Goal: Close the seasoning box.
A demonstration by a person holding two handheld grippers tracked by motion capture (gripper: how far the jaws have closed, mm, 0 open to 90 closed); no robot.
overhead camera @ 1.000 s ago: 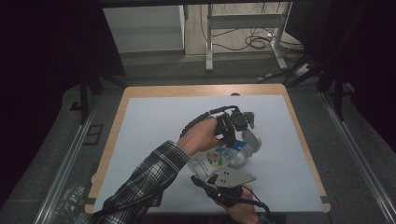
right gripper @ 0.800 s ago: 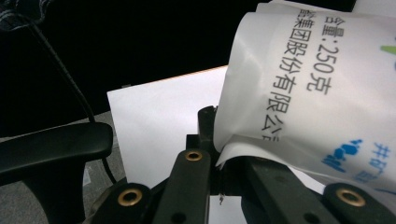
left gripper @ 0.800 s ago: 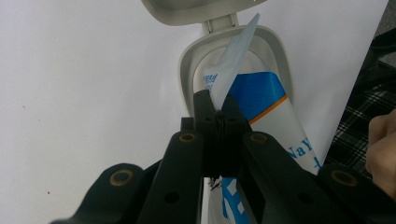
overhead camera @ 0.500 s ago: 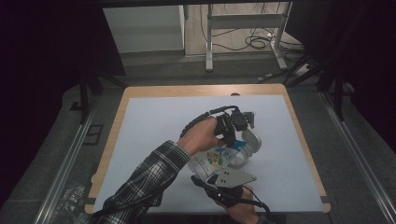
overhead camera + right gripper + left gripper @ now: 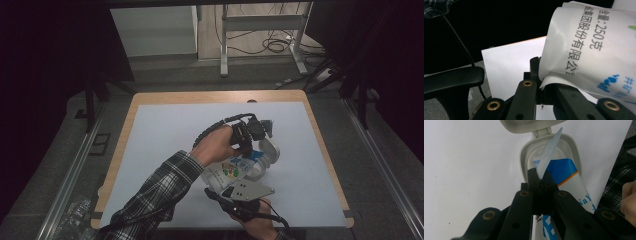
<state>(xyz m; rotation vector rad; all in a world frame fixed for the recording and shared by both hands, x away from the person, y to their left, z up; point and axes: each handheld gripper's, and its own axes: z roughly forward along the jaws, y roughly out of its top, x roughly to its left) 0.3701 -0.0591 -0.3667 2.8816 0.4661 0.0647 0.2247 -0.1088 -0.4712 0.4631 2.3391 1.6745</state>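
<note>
Nothing has moved: both tools, left (image 5: pixel 540 182) and right (image 5: pixel 539 72), pinch the bag (image 5: pixel 231 172) over the open container (image 5: pixel 550 147).

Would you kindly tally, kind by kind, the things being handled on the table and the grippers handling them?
Printed plastic bag: 1
White hinged-lid container: 1
Grippers, left gripper and right gripper, each clamped on the bag: 2
Total: 4
</note>
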